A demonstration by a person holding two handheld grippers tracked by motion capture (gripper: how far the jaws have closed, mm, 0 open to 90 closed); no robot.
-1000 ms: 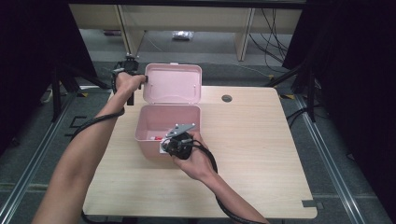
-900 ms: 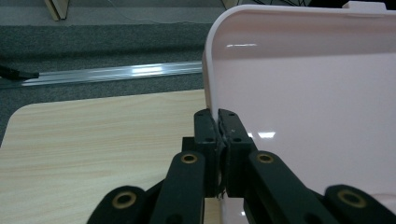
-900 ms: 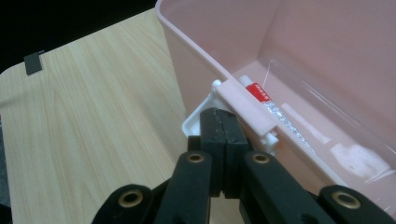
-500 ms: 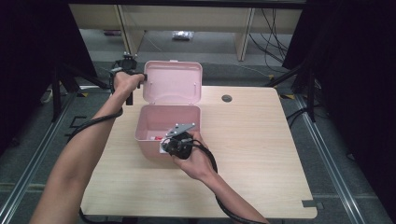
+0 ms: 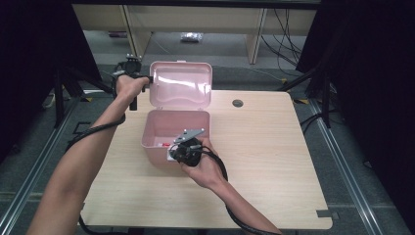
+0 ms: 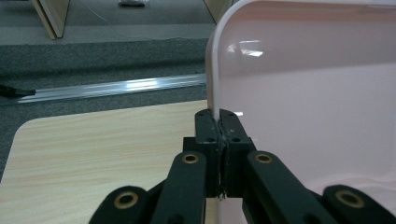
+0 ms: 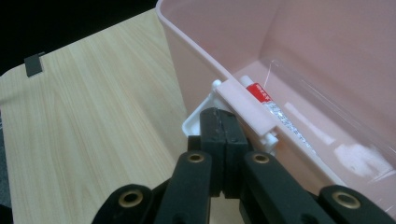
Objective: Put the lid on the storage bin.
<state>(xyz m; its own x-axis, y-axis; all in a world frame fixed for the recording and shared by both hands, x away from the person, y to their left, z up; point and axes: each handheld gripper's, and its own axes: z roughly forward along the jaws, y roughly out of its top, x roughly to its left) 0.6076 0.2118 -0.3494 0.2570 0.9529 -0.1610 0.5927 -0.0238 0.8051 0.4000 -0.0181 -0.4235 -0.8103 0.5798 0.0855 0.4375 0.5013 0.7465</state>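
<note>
Pink plastic box: the box (image 5: 173,132) stands on the counter (image 5: 264,161), left of its middle, with its lid up.
Lid: the lid (image 5: 182,90) stands nearly upright at the far side of the box, its shiny inside facing the person; light glares off it in the left gripper view (image 6: 303,93).
Left hand-held gripper: the left hand-held gripper (image 5: 148,78) is at the lid's upper left edge; in its own view its jaws are pressed together on the thin white rim of the lid (image 6: 212,84), pinching it.
Right hand-held gripper: the right hand-held gripper (image 5: 177,151) is at the near wall of the box, with a grey three-cornered plate on top; in its own view (image 7: 223,122) its jaws are pressed together at the white latch (image 7: 205,112) that hangs from the box's front wall, just below a pale pink clasp bar (image 7: 245,109). Whether the latch sits between the pads I cannot tell.
Contents: a clear tube with a red cap (image 7: 259,91) lies on the floor of the box along the near wall; a clear piece of plastic lies beside it.
Writing: small marks on the tube and red cap are too small to read; no brand shows on the box.
Counter: pale wood grain, with a round dark hole (image 5: 238,103) well apart from the box on the far right, and a small dark tab at the near right edge (image 5: 323,213).
</note>
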